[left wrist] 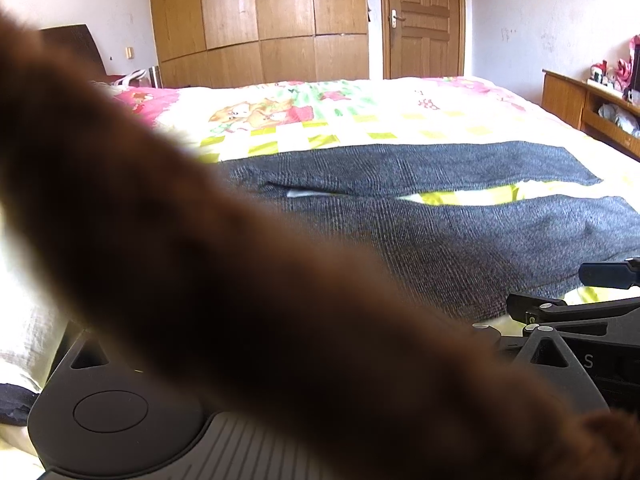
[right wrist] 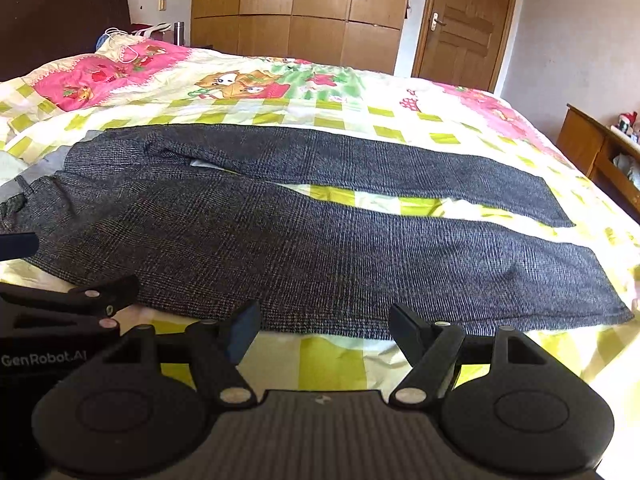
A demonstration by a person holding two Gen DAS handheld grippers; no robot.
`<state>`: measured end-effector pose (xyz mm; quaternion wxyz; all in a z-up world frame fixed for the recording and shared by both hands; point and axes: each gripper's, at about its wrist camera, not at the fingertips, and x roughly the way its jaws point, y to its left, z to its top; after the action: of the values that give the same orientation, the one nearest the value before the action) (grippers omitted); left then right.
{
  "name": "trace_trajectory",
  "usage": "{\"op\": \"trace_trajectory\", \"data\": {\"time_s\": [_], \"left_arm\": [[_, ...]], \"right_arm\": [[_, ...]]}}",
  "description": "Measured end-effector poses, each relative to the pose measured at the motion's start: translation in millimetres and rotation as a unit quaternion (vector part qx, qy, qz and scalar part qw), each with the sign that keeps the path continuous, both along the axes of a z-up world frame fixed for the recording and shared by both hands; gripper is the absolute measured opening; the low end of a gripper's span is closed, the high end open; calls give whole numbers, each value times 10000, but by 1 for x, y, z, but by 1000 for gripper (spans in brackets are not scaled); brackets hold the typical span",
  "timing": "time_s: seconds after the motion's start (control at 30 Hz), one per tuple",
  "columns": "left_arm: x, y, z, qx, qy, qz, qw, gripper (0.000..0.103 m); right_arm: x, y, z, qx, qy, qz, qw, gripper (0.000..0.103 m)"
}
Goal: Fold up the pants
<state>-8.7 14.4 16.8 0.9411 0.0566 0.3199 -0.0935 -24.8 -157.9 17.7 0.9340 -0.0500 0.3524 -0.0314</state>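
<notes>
Grey plaid pants (right wrist: 320,248) lie flat on the bed, waist to the left, both legs stretched right with a strip of bedspread between them. My right gripper (right wrist: 326,332) is open just short of the near leg's front edge, nothing between its fingers. My left gripper (right wrist: 60,268) shows at the left edge by the waist end, its fingers apart. In the left wrist view a blurred brown sleeve (left wrist: 240,280) hides the left gripper's own fingers. The pants (left wrist: 460,240) show past the sleeve, with the right gripper (left wrist: 568,290) at the right edge.
The bedspread (right wrist: 360,112) is checked yellow and white with pink cartoon prints. A pink pillow (right wrist: 100,76) and a dark headboard (right wrist: 60,12) are at the far left. Beyond the bed stand a wooden wardrobe (right wrist: 300,8) and a door (right wrist: 460,28). A wooden shelf (right wrist: 592,148) is on the right.
</notes>
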Motion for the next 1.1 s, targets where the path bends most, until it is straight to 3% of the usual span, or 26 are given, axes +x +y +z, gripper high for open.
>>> {"op": "trace_trajectory", "data": {"time_s": [0.13, 0.3, 0.47, 0.6, 0.7, 0.83, 0.97, 1.1], "left_arm": [[8, 12, 5, -74, 28, -10, 10000, 103], [29, 21, 6, 305, 71, -119, 9994, 103], [52, 39, 4, 401, 185, 6, 9990, 103], [67, 55, 18, 521, -98, -54, 9986, 103], [91, 69, 30, 672, -273, -219, 9971, 103], [138, 99, 41, 655, -351, -265, 9969, 103], [209, 129, 43, 592, -349, -306, 9972, 103], [286, 152, 19, 864, -76, -386, 9955, 103]], "right_arm": [[11, 11, 5, -52, -19, 238, 9997, 85], [37, 24, 1, -17, 114, 563, 9983, 85], [66, 42, -3, 64, 168, 970, 9951, 85], [90, 50, 6, 159, 43, 1327, 9910, 85], [120, 59, 16, -33, -79, 1656, 9862, 84], [180, 65, 30, -133, -240, 2056, 9782, 84], [261, 78, 26, -174, -102, 2517, 9676, 83], [345, 99, -2, -277, 160, 3328, 9425, 83]]}}
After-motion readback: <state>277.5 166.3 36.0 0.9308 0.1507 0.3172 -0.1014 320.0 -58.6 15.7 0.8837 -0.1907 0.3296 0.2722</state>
